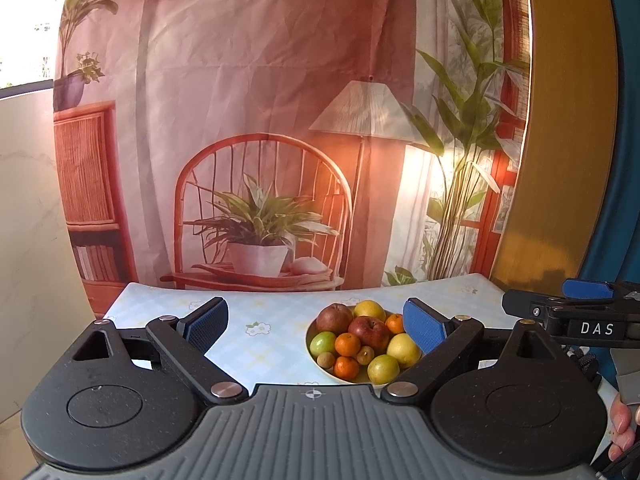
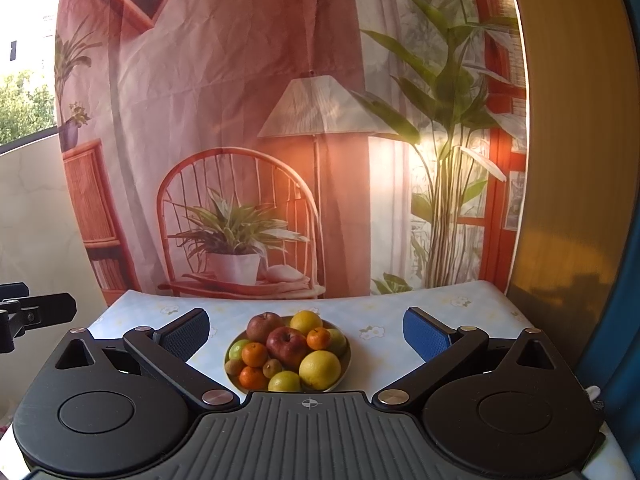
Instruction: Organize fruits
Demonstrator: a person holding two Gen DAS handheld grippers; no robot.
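A pale bowl (image 1: 313,354) (image 2: 347,354) on the table holds several fruits: two red apples (image 1: 369,331) (image 2: 286,344), oranges (image 1: 347,344) (image 2: 254,354), yellow lemons (image 1: 403,349) (image 2: 320,369), green limes (image 1: 323,342) and small brown fruits. My left gripper (image 1: 316,322) is open above the table, with the bowl just in front of its right finger. My right gripper (image 2: 306,330) is open too, and the bowl sits between its blue pads (image 2: 425,334) a little ahead. Neither gripper holds anything. The right gripper's black arm (image 1: 560,314) shows at the right edge of the left wrist view.
The table wears a light blue checked cloth with flowers (image 1: 264,320) (image 2: 380,330). A printed backdrop of a chair, lamp and plants (image 1: 260,220) hangs right behind the table. A wooden panel (image 1: 568,140) stands at the right. A person's fingers (image 1: 622,420) show at lower right.
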